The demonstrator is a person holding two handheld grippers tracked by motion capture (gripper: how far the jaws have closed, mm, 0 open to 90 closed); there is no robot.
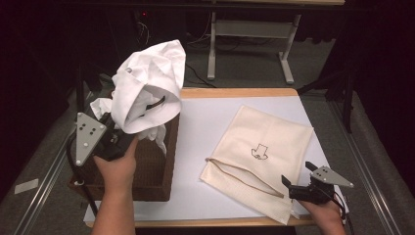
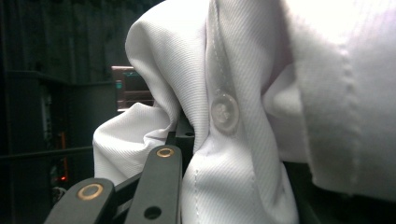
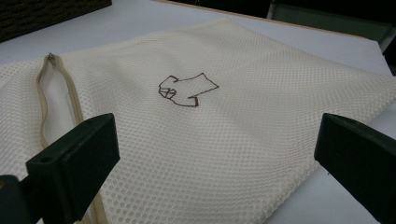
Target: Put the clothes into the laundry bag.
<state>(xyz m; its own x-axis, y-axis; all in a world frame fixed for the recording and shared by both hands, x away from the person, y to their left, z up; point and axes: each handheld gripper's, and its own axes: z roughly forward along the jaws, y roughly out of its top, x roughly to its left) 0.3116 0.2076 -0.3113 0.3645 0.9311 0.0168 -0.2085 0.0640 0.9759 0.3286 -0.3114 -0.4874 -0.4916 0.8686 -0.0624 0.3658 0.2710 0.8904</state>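
A crumpled white button-up shirt (image 1: 147, 85) hangs in the air above a brown wicker basket (image 1: 151, 188) at the table's left. My left gripper (image 1: 126, 128) is shut on the shirt's lower folds. In the left gripper view the cloth (image 2: 243, 140), with a button (image 2: 224, 111) on its placket, bunches against one black jaw and hides the other. A cream mesh laundry bag (image 1: 266, 142) lies flat at the right, its zipper (image 1: 240, 174) open along the near edge. My right gripper (image 1: 297, 173) stands open at the bag's near corner, low over the mesh (image 3: 224, 140).
White sheeting (image 1: 200, 122) covers the wooden table, whose front edge (image 1: 210, 223) runs near my hands. The basket's dark wall (image 3: 46, 11) lies beyond the bag in the right gripper view. A grey metal stand (image 1: 288, 63) is on the floor behind the table.
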